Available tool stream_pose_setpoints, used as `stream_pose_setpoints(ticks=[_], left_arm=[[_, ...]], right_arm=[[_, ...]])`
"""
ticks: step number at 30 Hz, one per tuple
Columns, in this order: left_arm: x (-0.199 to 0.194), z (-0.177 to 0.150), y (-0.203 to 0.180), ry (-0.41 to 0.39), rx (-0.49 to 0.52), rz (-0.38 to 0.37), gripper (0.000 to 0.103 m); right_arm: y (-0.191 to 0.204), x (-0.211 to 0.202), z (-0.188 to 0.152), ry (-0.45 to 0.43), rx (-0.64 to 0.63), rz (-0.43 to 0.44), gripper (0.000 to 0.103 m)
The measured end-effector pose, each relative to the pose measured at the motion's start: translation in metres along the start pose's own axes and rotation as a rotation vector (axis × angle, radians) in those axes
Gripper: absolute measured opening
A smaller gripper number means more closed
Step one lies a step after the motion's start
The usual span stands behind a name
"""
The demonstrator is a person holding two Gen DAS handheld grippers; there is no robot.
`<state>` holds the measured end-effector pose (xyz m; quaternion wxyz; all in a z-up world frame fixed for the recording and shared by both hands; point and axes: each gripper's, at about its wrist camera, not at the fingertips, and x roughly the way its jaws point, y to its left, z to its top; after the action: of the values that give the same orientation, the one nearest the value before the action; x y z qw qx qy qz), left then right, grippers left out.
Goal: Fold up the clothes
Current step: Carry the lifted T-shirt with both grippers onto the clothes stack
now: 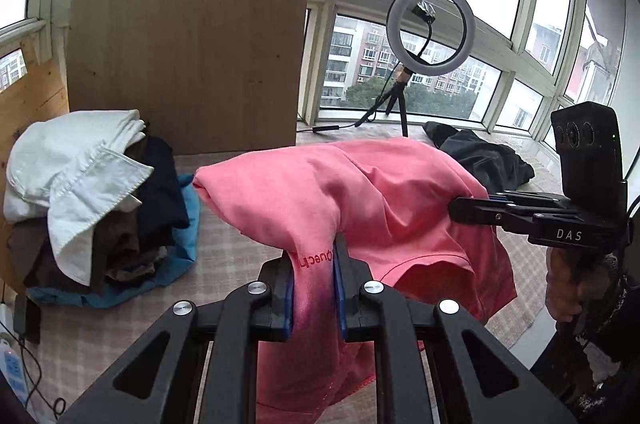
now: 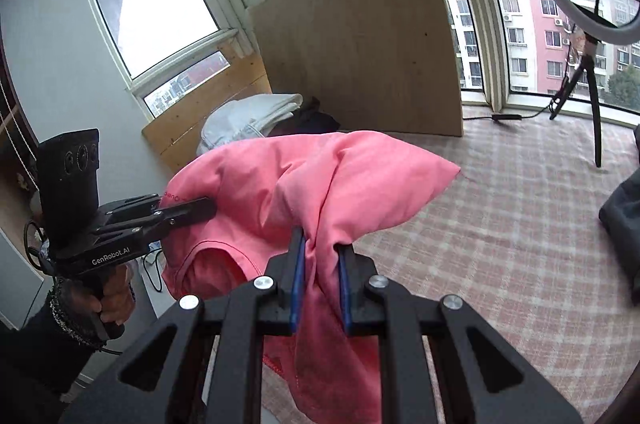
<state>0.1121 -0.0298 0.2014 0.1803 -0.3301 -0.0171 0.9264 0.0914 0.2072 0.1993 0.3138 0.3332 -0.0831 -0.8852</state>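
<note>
- Left hand-held gripper (image 1: 314,264) was clamped on a bunched fold of the pink T-shirt (image 1: 360,192), cloth pinched between its blue pads (image 1: 289,300); dark-red lettering showed on the fabric just at the grip.
- Right hand-held gripper (image 2: 322,256) was likewise clamped on a gathered twist of the same shirt, w/ fabric hanging down between the fingers.
- Pink T-shirt was held up off the checked cover (image 2: 500,244) betw. both grippers, sagging in the middle; one corner stuck out to the right in the right wrist view; a hemmed opening drooped below.
- In the left wrist view, the right gripper came in from the right edge, tips buried in the shirt's side; person's hand (image 1: 568,288) gripped its handle.
- Pile of clothes (image 1: 100,208) sat at the left: white garment on top, dark & brown ones under, blue at the bottom.
- Dark garment (image 1: 488,160) lay crumpled behind the shirt, well apart from the pile.
- Wooden board (image 1: 188,64) leaned upright against the windows; ring light (image 1: 430,28) on a tripod stood near the glass.
</note>
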Motion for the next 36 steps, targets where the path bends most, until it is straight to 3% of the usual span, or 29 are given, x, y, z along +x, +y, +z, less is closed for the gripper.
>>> stream_pose_setpoints(ticks=[10, 15, 20, 23, 24, 25, 27, 28, 30, 32, 36], left_arm=[[-0.065, 0.056, 0.169, -0.103, 0.052, 0.140, 0.014], [-0.064, 0.080, 0.243, -0.123, 0.054, 0.162, 0.014], [-0.046, 0.101, 0.287, -0.129, 0.078, 0.164, 0.014], [-0.023, 0.109, 0.315, -0.099, 0.092, 0.185, 0.020], [-0.006, 0.110, 0.329, -0.035, 0.076, 0.217, 0.035], [0.010, 0.107, 0.345, 0.035, 0.025, 0.253, 0.042], [0.031, 0.098, 0.372, 0.120, -0.069, 0.291, 0.039], [0.031, 0.094, 0.378, 0.108, -0.089, 0.299, 0.039], [0.020, 0.090, 0.378, 0.050, -0.082, 0.308, 0.039], [0.014, 0.089, 0.368, 0.006, -0.073, 0.240, 0.039], [0.028, 0.097, 0.323, 0.002, 0.018, 0.078, 0.040]], right_arm=[[0.134, 0.113, 0.100, -0.112, -0.094, 0.061, 0.014], [0.173, 0.173, 0.135, -0.127, -0.096, 0.044, 0.014], [0.189, 0.219, 0.163, -0.133, -0.102, 0.015, 0.014], [0.185, 0.250, 0.175, -0.121, -0.110, -0.011, 0.015], [0.181, 0.264, 0.176, -0.101, -0.121, -0.022, 0.017], [0.174, 0.284, 0.174, -0.031, -0.145, -0.028, 0.023], [0.153, 0.317, 0.165, 0.151, -0.158, -0.115, 0.029], [0.141, 0.319, 0.162, 0.177, -0.122, -0.144, 0.029], [0.115, 0.305, 0.161, 0.128, -0.017, -0.048, 0.033], [0.091, 0.295, 0.167, 0.074, 0.086, 0.021, 0.057], [0.062, 0.317, 0.188, 0.063, 0.164, -0.038, 0.057]])
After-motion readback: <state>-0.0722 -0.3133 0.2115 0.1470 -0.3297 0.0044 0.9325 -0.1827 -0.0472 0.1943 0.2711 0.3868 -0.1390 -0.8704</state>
